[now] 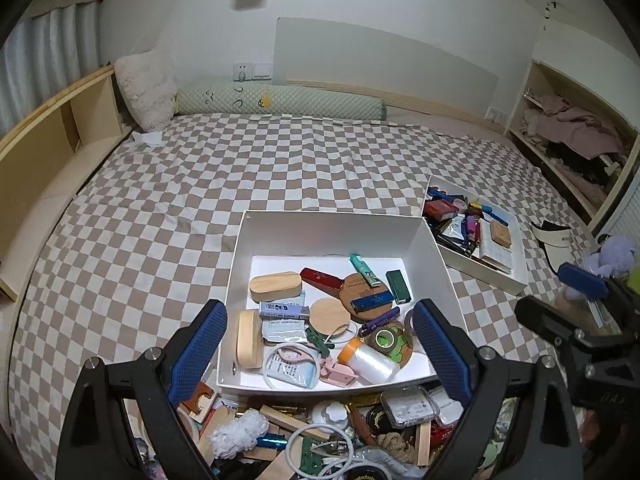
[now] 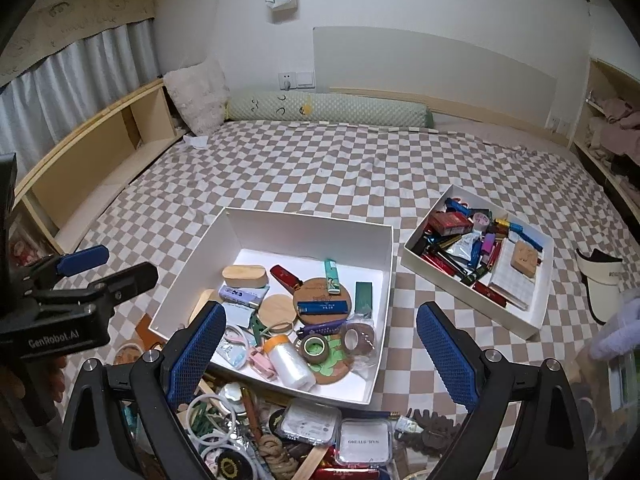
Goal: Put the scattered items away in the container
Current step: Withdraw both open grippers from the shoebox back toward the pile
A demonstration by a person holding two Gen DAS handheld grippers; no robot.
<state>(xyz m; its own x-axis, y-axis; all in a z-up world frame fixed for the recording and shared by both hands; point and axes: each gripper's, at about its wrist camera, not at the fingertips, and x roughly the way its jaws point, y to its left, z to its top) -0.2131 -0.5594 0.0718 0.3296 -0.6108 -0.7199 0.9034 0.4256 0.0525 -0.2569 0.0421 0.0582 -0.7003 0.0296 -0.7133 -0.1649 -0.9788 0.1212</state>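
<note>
A large white box (image 1: 332, 228) (image 2: 308, 228) sits on the checkered bed, holding wooden lids, lighters, tape rolls and packets. A heap of scattered items (image 1: 320, 432) (image 2: 280, 436) lies just in front of it, below both grippers. My left gripper (image 1: 320, 344) is open and empty, its blue pads straddling the box's near end. My right gripper (image 2: 320, 344) is open and empty above the box's near right corner. The left gripper also shows in the right wrist view (image 2: 92, 268), and the right gripper shows in the left wrist view (image 1: 560, 300).
A smaller white box (image 1: 500, 272) (image 2: 532, 320) full of lighters and packets sits to the right. A visor cap (image 2: 600, 280) lies further right. Pillows (image 1: 280, 100) line the headboard. Wooden shelves flank the bed.
</note>
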